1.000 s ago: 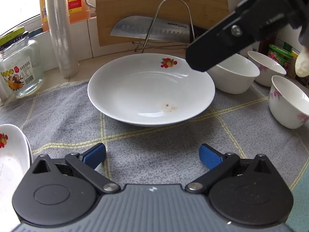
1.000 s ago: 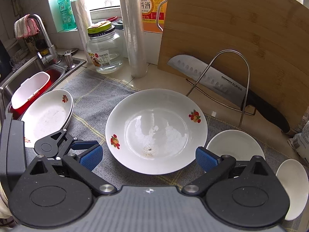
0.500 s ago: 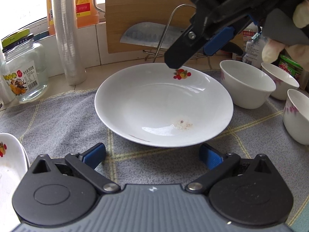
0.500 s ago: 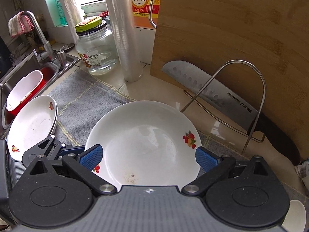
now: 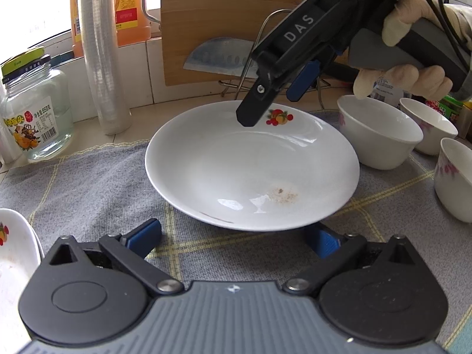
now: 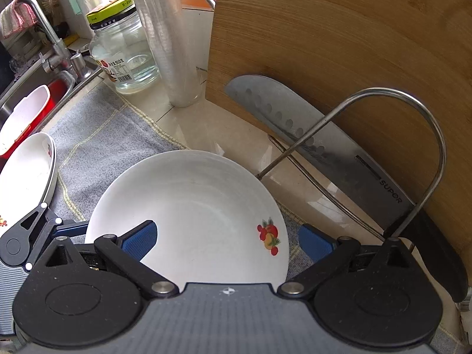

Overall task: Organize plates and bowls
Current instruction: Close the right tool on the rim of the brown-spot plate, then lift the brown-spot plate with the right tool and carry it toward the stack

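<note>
Crockery is sitting spread over a grey cloth (image 5: 97, 183) in the left wrist view, with the big white plate (image 5: 250, 168) lying at the centre, fruit print at its twelve o'clock rim and a brown smear near five o'clock. The left gripper (image 5: 233, 237) is gaping wide at six o'clock, its right blue pad tucked just under the near rim, its left pad apart from the plate. The right gripper (image 5: 274, 100) is hanging over the far rim from one o'clock, held by a gloved hand (image 5: 413, 67). Three small bowls (image 5: 377, 132) are standing at three o'clock, another plate (image 5: 14, 250) is peeking in at eight o'clock, and a glass jar (image 5: 32, 112) is standing at ten o'clock.

In the right wrist view, the right gripper (image 6: 227, 242) is spread wide, its left pad over the plate's (image 6: 188, 215) bowl and its right pad outside the rim, straddling the edge by the fruit print. A cleaver (image 6: 309, 135) and wire stand (image 6: 413, 147) are leaning against a wooden board (image 6: 339, 44) from twelve to three o'clock; the second plate (image 6: 26, 174) is resting at nine o'clock beside the sink (image 6: 17, 100).

Judging by this, the step in hand is reaching for the big plate. Next, the right jaws would need to drop onto the rim and close before lifting, likely toward the other plate
</note>
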